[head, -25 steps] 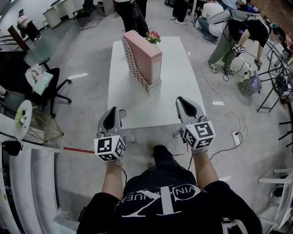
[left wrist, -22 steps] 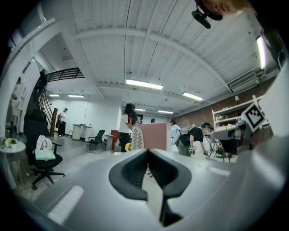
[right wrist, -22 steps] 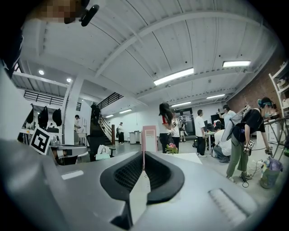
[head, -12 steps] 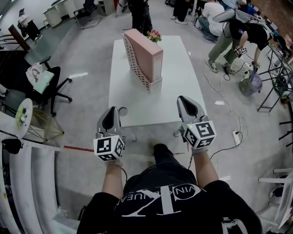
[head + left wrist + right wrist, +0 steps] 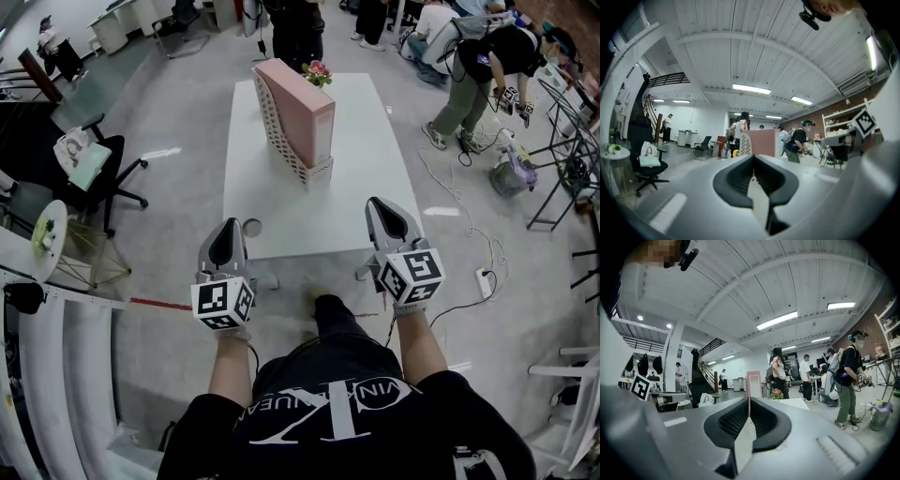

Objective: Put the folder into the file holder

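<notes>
Starting w/ the head view: where's the folder?
– Pink folder (image 5: 302, 111) stands upright in the white lattice file holder (image 5: 274, 127), on the far half of the white desk (image 5: 328, 220), w/ a small bunch of flowers (image 5: 317, 73) just behind. Looks seated already, imo.

And the grippers?
– Left gripper (image 5: 228, 228) and right gripper (image 5: 382, 208) hover at the near edge of the desk, well apart from the file holder, pointing level toward it. Nothing in either.

Left gripper view?
– Jaws together, tips meeting, nothing btw them. Folder (image 5: 765, 143) and the holder's lattice side (image 5: 745, 144) sit ahead past the tips, w/ ppl in the bkgd.

Right gripper view?
– Jaws fully closed here too, empty. Folder (image 5: 753, 383) shows as a narrow pink slab right above the tips, w/ the flowers (image 5: 776, 393) beside it.

So what's the step, and how to do it well?
– My read: insertion's done, and this is the stand-off/check. Keep both grippers off the desk edge and clear of the file holder. A tall, narrow load like that could tip w/ a sideways nudge. If it needs reseating, I'd come in from the open front and pinch the folder's near edge w/ one gripper. The other would steady the holder's wall, then push straight along the slot, no twisting.
</notes>
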A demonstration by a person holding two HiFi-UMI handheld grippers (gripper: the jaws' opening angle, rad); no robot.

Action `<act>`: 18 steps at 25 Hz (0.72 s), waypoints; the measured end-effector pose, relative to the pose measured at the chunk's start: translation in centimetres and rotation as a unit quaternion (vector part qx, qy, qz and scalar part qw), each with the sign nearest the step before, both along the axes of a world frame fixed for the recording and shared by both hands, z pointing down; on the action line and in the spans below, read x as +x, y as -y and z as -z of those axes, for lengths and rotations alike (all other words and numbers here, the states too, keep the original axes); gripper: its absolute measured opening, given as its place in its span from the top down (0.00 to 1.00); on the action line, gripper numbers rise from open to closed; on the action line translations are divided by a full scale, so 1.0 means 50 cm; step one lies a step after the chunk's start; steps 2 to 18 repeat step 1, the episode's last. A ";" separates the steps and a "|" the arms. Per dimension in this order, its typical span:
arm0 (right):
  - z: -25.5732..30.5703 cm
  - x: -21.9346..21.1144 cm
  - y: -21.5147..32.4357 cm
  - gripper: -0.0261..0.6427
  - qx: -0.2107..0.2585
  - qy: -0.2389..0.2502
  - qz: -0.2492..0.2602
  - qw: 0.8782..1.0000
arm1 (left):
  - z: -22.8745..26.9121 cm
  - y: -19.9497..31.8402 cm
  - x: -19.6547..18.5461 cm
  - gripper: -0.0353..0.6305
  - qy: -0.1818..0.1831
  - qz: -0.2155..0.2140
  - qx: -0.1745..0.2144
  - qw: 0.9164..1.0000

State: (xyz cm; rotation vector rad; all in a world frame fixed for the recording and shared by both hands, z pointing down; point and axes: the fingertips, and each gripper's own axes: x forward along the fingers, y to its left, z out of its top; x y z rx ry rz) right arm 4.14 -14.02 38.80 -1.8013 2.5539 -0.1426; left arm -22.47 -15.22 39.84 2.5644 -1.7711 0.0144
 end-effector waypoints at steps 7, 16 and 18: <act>0.001 0.000 0.000 0.93 0.001 0.000 -0.001 1.000 | 0.001 -0.001 0.000 0.95 -0.001 0.000 0.000 1.000; 0.001 0.000 0.000 0.93 0.001 0.000 -0.001 1.000 | 0.001 -0.001 0.000 0.95 -0.001 0.000 0.000 1.000; 0.001 0.000 0.000 0.93 0.001 0.000 -0.001 1.000 | 0.001 -0.001 0.000 0.95 -0.001 0.000 0.000 1.000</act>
